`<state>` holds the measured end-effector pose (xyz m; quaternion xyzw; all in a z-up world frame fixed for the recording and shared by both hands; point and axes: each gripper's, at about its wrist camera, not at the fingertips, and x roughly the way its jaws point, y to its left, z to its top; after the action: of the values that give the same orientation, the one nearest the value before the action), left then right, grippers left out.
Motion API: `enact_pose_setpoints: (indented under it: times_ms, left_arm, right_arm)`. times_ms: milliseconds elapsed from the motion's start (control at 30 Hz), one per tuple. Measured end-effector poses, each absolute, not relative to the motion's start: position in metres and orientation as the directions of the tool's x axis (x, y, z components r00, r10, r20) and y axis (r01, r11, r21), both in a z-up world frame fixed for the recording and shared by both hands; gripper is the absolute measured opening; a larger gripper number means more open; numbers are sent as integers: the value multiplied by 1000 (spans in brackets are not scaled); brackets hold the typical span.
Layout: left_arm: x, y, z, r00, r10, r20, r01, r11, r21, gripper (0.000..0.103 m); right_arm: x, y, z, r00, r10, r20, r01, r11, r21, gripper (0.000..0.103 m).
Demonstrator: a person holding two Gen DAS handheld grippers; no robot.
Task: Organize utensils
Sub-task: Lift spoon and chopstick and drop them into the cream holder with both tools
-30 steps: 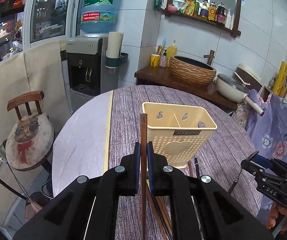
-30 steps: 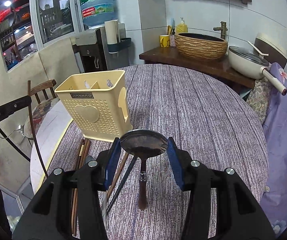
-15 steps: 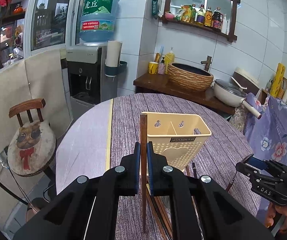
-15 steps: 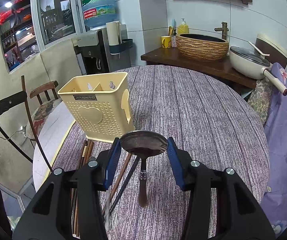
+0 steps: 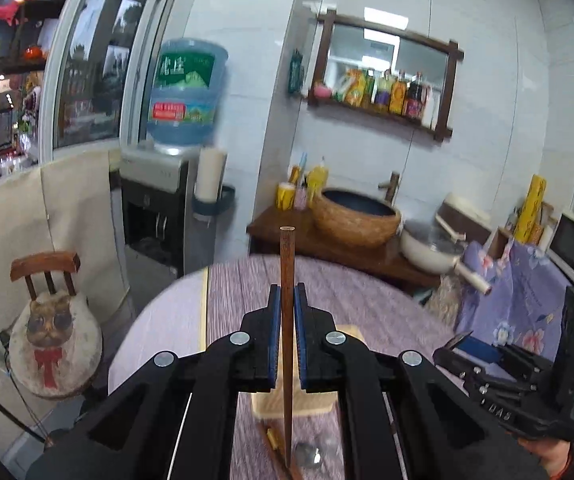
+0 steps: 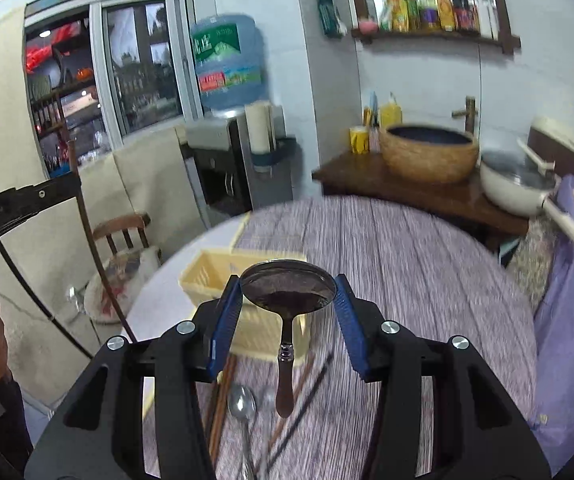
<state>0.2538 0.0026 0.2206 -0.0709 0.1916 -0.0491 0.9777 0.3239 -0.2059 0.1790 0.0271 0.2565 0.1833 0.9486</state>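
My left gripper (image 5: 286, 300) is shut on a brown wooden chopstick (image 5: 286, 264) held upright, above the cream utensil holder (image 5: 347, 330), which is mostly hidden behind the fingers. My right gripper (image 6: 288, 294) is shut on a metal spoon (image 6: 287, 288) by its bowl, the wooden handle hanging down, above the holder (image 6: 215, 272). Loose chopsticks (image 6: 223, 380) and a silver spoon (image 6: 241, 402) lie on the table in front of the holder. The left gripper with its chopstick shows at the left of the right wrist view (image 6: 19, 204).
The round table (image 6: 407, 264) has a purple striped cloth. A chair with a cat cushion (image 5: 53, 332) stands to the left. A water dispenser (image 5: 155, 208), a woven basin (image 5: 355, 216) and a pan (image 5: 431, 246) are behind the table. Purple floral fabric (image 6: 567, 320) lies to the right.
Both grippers have risen and tilted up with their utensils, so the holder now sits lower in both views and is partly hidden. Both grips are unchanged.
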Motion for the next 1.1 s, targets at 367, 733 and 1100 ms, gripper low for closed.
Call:
enact_pose_setpoints:
  times_ms: [367, 733, 1100]
  left_arm:
    - [308, -4, 263, 974, -24, -226, -14, 986, -165, 8]
    - [332, -1, 174, 943, -30, -333, -38, 980, -197, 8]
    - [335, -3, 115, 905, -52, -423, -26, 984, -177, 8]
  right_arm:
    - [368, -166, 246, 885, 330, -329, -303, 944, 132, 47]
    - [408, -143, 156, 863, 287, -415, -265, 958, 113, 47]
    - [404, -139, 98, 853, 271, -446, -271, 960, 66, 48]
